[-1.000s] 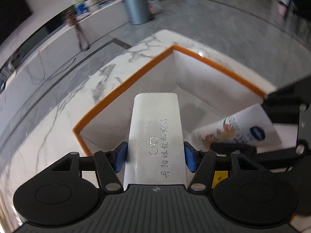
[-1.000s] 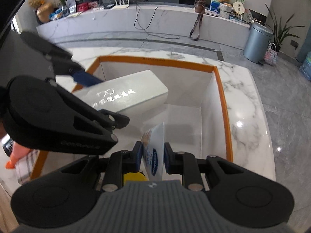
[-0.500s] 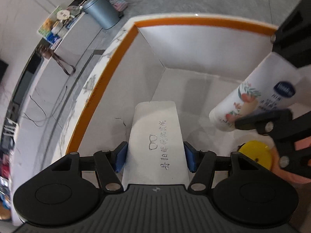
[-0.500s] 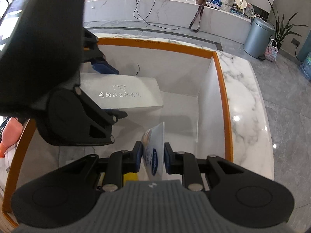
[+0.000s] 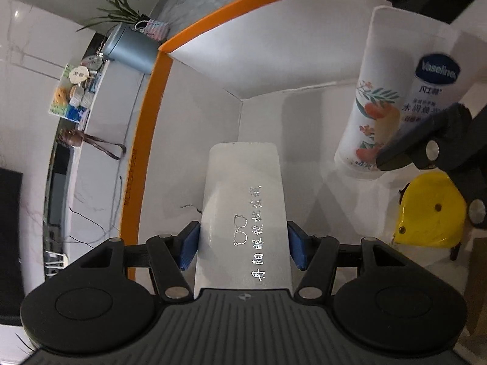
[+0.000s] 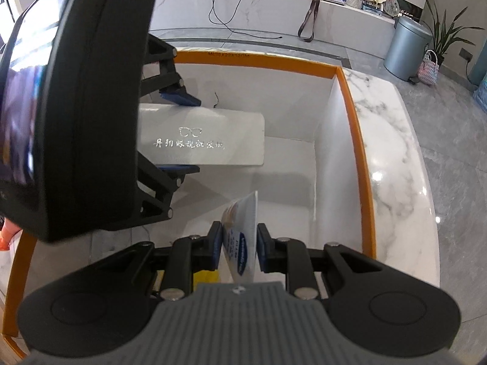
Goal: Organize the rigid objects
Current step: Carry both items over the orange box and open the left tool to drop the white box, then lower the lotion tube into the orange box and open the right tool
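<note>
My left gripper (image 5: 242,251) is shut on a white glasses case (image 5: 243,200) with silver lettering and holds it inside the white box with the orange rim (image 5: 143,140), above its floor. The case also shows in the right wrist view (image 6: 201,138). My right gripper (image 6: 236,248) is shut on a white Vaseline lotion tube (image 6: 242,237), held inside the same box (image 6: 359,158) to the right of the case. The tube also shows in the left wrist view (image 5: 383,100). A yellow tape measure (image 5: 429,213) lies on the box floor under the right gripper.
The box stands on a white marble table (image 6: 398,164). A grey bin (image 6: 404,48) and a long marble counter (image 6: 268,9) with a cable and small items stand beyond, across a grey floor. The left gripper's body (image 6: 76,100) fills the left of the right wrist view.
Both grippers have moved down into the box with their objects. The glasses case has gone from above the rim to low inside, near the far corner. Both grips are unchanged.
</note>
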